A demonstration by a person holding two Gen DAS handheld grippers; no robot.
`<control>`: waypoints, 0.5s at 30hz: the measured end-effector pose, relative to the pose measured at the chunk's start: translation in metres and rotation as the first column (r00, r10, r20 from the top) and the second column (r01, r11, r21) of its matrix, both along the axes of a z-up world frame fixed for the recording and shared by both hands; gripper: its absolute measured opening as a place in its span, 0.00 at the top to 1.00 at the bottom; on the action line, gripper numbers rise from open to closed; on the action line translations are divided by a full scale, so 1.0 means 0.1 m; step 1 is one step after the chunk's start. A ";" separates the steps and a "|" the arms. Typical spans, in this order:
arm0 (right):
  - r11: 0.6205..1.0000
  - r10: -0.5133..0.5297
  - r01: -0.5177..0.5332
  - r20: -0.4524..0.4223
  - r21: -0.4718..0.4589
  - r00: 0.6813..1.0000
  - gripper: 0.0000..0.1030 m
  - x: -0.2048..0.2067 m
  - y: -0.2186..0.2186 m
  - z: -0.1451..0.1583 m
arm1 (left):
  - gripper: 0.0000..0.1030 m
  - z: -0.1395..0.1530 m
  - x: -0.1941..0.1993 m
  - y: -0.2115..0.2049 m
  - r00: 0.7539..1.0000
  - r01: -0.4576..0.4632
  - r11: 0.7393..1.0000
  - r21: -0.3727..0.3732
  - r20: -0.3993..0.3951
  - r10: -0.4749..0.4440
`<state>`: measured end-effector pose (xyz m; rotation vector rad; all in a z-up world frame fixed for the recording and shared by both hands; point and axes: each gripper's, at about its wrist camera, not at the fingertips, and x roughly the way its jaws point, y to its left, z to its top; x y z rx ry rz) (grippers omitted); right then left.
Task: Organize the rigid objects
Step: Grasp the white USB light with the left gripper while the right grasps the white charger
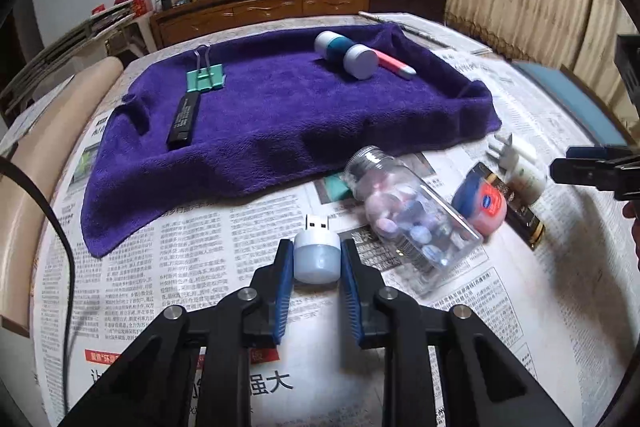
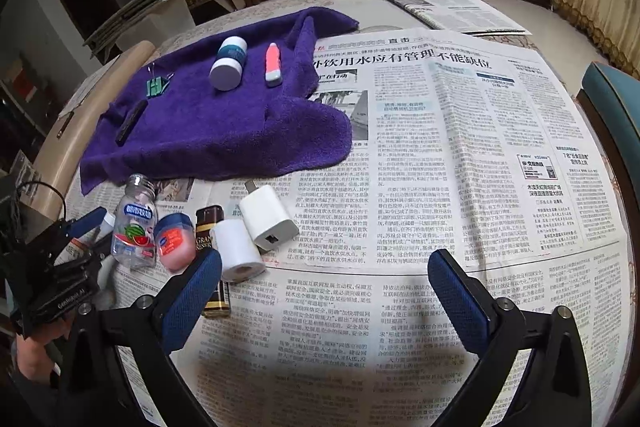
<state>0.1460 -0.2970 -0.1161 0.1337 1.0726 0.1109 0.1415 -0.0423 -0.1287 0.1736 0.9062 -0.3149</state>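
Note:
My left gripper point(image 1: 316, 263) is shut on a small white USB night light point(image 1: 317, 259), its plug pointing away, low over the newspaper. My right gripper point(image 2: 324, 271) stands open over bare newspaper, nothing between its blue pads point(image 2: 200, 279). Just left of it lie a white roll point(image 2: 238, 251), a white charger point(image 2: 268, 217) and a brown stick point(image 2: 212, 259). A pink jar point(image 2: 174, 241) and a clear candy bottle point(image 2: 134, 223) lie further left. The purple towel point(image 1: 280, 115) holds a green binder clip point(image 1: 206, 77), a black stick point(image 1: 184, 121), a teal-and-white bottle point(image 1: 346, 53) and a pink tube point(image 1: 394, 65).
Newspaper point(image 2: 460, 147) covers the round table, and a folded paper point(image 2: 448, 7) lies at the far edge. A blue chair point(image 2: 612, 95) stands at the right. A black cable point(image 1: 60, 235) hangs at the left. A wooden sideboard point(image 1: 260, 11) stands behind.

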 end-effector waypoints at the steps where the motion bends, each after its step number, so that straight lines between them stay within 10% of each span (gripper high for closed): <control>1: 1.000 0.012 -0.012 -0.003 -0.014 1.000 0.04 0.01 0.02 -0.03 | 0.78 0.00 0.01 0.00 1.000 0.002 1.000 -0.003 -0.002 -0.002; 15: 0.988 0.145 -0.139 0.090 -0.069 0.985 0.16 0.16 0.19 0.00 | 0.78 0.00 0.03 0.05 1.000 0.011 0.999 -0.042 -0.026 -0.012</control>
